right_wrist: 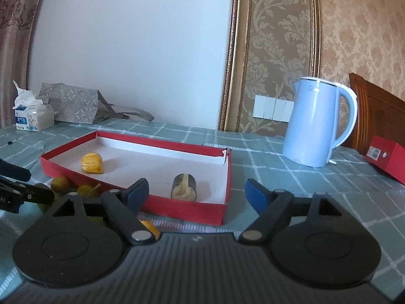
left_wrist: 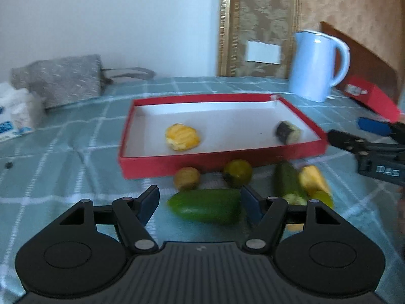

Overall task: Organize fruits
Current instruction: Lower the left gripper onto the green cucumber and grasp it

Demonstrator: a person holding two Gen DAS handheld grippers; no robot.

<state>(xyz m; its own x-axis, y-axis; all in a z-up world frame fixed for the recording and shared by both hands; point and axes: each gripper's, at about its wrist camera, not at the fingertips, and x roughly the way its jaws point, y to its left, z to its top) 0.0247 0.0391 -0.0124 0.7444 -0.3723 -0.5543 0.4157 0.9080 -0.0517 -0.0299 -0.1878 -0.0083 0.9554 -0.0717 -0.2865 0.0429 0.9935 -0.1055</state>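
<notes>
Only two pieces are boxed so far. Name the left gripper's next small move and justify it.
Probably ease the left gripper forward and close on the green cucumber. Its jaws stand open, the cucumber lies on the cloth between the fingertips, and the red box just beyond has room.

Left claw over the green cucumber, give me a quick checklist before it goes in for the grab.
1. Left claw open: ok, nothing held.
2. Green cucumber between its fingers: ok, it lies crosswise in the gap; contact with the right-hand pad cannot tell.
3. Neighbours clear: not ok, two small round fruits sit just behind it and a cucumber half close beside it.
4. Red box has room: ok, only a yellow piece and a dark-skinned piece inside.
5. Right claw out of the way: ok, open and empty, off beside the box.
</notes>
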